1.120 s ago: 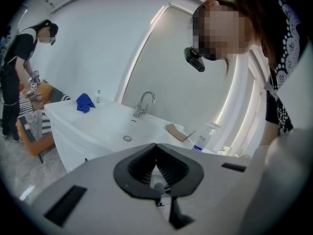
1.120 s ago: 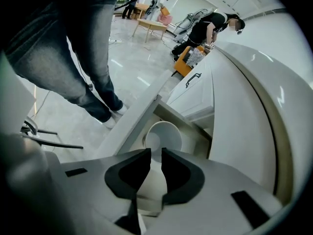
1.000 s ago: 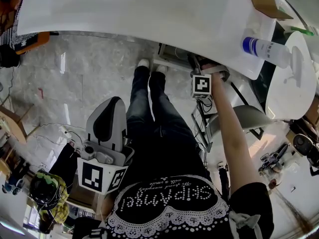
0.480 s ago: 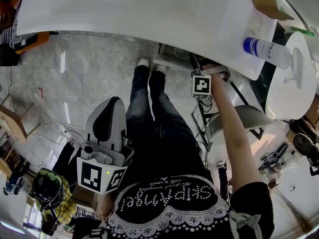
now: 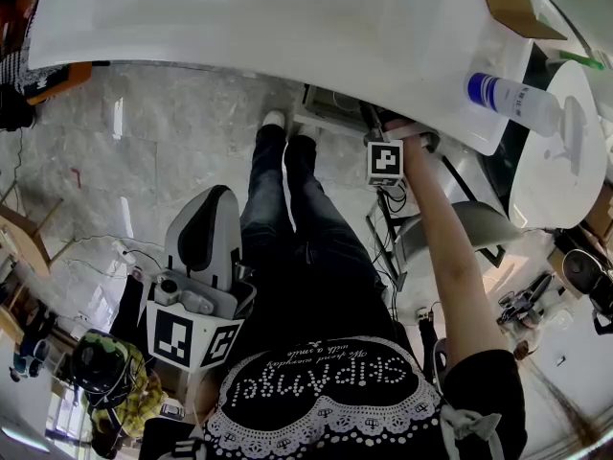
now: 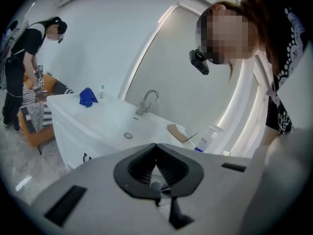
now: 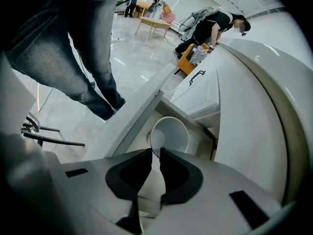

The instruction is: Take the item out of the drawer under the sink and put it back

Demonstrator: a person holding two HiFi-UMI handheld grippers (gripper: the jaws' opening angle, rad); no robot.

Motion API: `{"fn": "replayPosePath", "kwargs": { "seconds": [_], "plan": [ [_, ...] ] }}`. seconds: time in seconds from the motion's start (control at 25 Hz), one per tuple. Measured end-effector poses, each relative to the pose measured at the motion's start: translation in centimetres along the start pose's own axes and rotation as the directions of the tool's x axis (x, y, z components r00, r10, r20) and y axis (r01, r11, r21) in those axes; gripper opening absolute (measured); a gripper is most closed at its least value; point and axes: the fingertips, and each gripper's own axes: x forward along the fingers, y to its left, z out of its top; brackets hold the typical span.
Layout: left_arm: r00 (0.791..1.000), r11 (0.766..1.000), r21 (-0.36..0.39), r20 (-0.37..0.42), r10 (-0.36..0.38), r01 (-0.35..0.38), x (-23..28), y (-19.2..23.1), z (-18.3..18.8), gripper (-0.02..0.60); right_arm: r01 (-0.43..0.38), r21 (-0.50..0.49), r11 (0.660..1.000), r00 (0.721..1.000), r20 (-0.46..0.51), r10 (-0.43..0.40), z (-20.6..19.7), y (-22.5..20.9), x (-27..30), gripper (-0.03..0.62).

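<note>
In the right gripper view a white cup (image 7: 171, 133) lies tilted in the open drawer (image 7: 139, 116) under the white counter, its mouth toward me. My right gripper (image 7: 152, 152) points steeply down. Its jaws have just been closing and now sit on the cup's rim, the wall between the pads. In the head view only the right gripper's marker cube (image 5: 386, 161) shows at the counter edge, and the jaws are hidden. My left gripper (image 5: 220, 195) hangs by the person's left leg, away from the drawer. Its jaws (image 6: 155, 145) are shut with nothing in them.
The white counter (image 5: 287, 27) carries a spray bottle (image 5: 512, 96) and a piece of cardboard (image 5: 508, 3). The faucet (image 6: 149, 99) and a blue cloth (image 6: 88, 97) are further along. The person's legs (image 5: 287, 209) stand before the drawer. Another person (image 6: 24, 77) works at the far left.
The right gripper's marker cube has crept slightly toward the counter edge. The left gripper has kept still.
</note>
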Motion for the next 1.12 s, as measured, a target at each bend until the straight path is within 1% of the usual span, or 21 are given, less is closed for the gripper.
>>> {"fn": "replayPosePath", "kwargs": {
  "seconds": [0.04, 0.08, 0.12, 0.2, 0.32, 0.4, 0.52, 0.6, 0.72, 0.84, 1.04, 1.12],
  "plan": [
    [1.000, 1.000, 0.001, 0.001, -0.002, 0.002, 0.1, 0.0, 0.0, 0.005, -0.002, 0.002, 1.000, 1.000, 0.001, 0.002, 0.1, 0.0, -0.1, 0.059],
    [1.000, 1.000, 0.001, 0.002, -0.004, 0.004, 0.1, 0.0, 0.1, 0.005, -0.003, 0.002, 1.000, 1.000, -0.002, 0.003, 0.1, 0.0, -0.2, 0.031],
    [1.000, 1.000, 0.002, 0.002, -0.005, 0.005, 0.1, 0.0, 0.1, 0.005, 0.001, 0.003, 1.000, 1.000, -0.010, -0.001, 0.1, 0.0, -0.3, 0.021],
    [1.000, 1.000, 0.003, 0.001, -0.008, 0.008, 0.2, 0.1, 0.2, 0.005, 0.007, 0.033, 0.999, 1.000, -0.020, -0.006, -0.1, 0.0, -0.5, 0.018],
    [1.000, 1.000, 0.004, 0.001, -0.013, 0.013, 0.1, 0.1, 0.3, 0.005, -0.019, 0.123, 0.992, 1.000, -0.001, 0.019, 0.1, 0.0, -1.0, 0.018],
    [1.000, 1.000, 0.002, 0.003, -0.019, 0.019, 0.1, -0.1, 0.3, 0.005, -0.025, 0.166, 0.986, 1.000, -0.002, 0.026, 0.1, -0.2, -1.5, 0.018],
    [1.000, 1.000, 0.001, 0.004, -0.026, 0.026, 0.0, -0.1, 0.3, 0.005, -0.042, 0.270, 0.962, 0.999, 0.010, 0.041, 0.0, -0.4, -2.3, 0.018],
    [1.000, 1.000, -0.001, 0.006, -0.026, 0.026, -0.1, 0.0, 0.3, 0.005, -0.032, 0.310, 0.950, 0.999, 0.013, 0.030, 0.0, -0.9, -3.0, 0.018],
    [1.000, 1.000, -0.002, 0.010, -0.027, 0.027, -0.3, 0.1, 0.3, 0.003, -0.018, 0.337, 0.941, 1.000, 0.022, 0.012, 0.3, -1.3, -3.6, 0.017],
    [0.999, 1.000, -0.001, 0.014, -0.031, 0.031, -0.6, 0.1, 0.3, 0.005, 0.006, 0.332, 0.943, 1.000, 0.027, -0.016, 0.8, -1.5, -4.0, 0.017],
    [0.999, 0.999, 0.005, 0.022, -0.036, 0.036, -1.2, 0.3, 0.5, 0.003, 0.072, 0.331, 0.941, 0.996, 0.031, -0.087, 1.7, -2.2, -5.6, 0.017],
    [0.999, 0.999, 0.007, 0.023, -0.042, 0.042, -1.4, 0.3, 0.5, 0.005, 0.078, 0.350, 0.933, 0.996, 0.019, -0.090, 1.5, -2.0, -5.7, 0.017]
  ]
}}
